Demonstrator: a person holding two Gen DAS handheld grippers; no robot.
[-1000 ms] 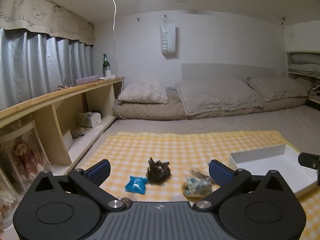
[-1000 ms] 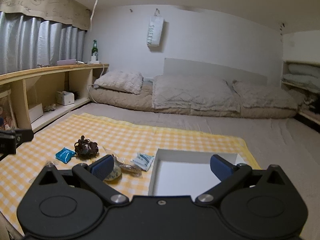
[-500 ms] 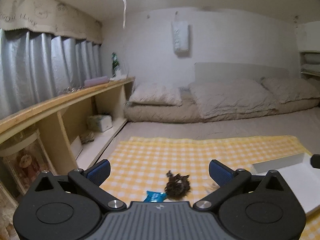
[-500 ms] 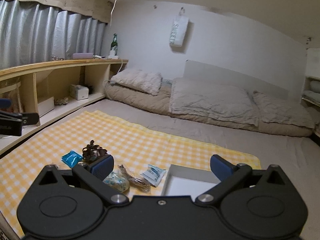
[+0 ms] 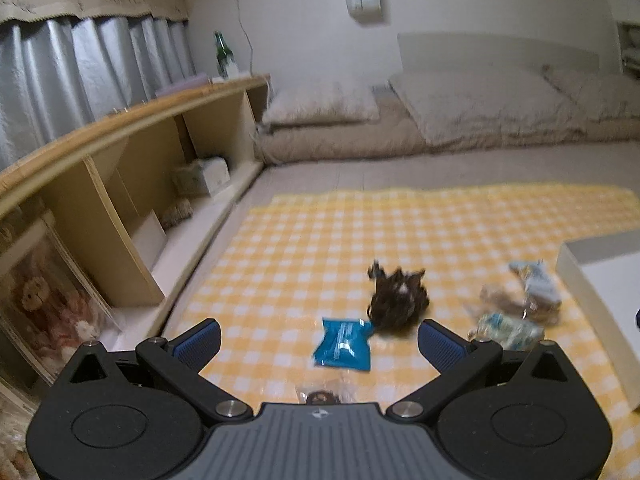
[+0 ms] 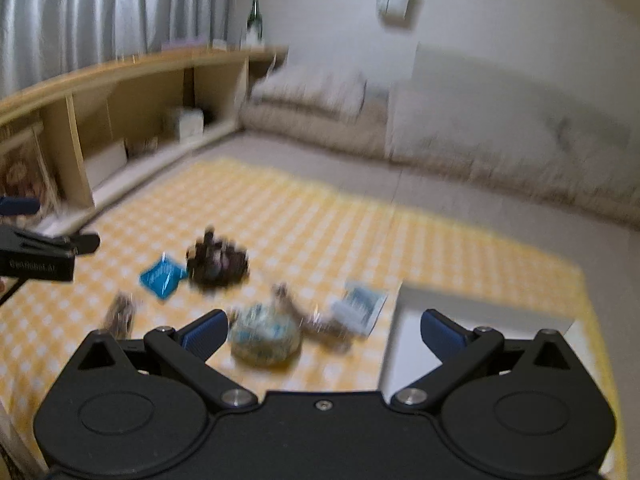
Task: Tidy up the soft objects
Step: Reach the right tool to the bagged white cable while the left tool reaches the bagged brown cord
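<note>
Both grippers spread wide, empty, above the yellow checked cloth (image 5: 400,224).
My left gripper (image 5: 318,344) frames the blue packet (image 5: 343,345); my right gripper (image 6: 324,330) hangs over the pale bundle (image 6: 265,340), the white tray (image 6: 480,312) at the cloth's right edge.

A blurred view along the right gripper (image 6: 322,334), its blue-padded fingers spread wide and holding nothing; below lies a yellow checked cloth (image 6: 360,236); on it sit a blue packet (image 6: 162,276), a dark tangled bundle (image 6: 218,262) just beside it, and a round pale pouch (image 6: 266,340); a white tray (image 6: 480,310) rests at right; the left gripper (image 6: 40,248) enters from the left edge.
</note>
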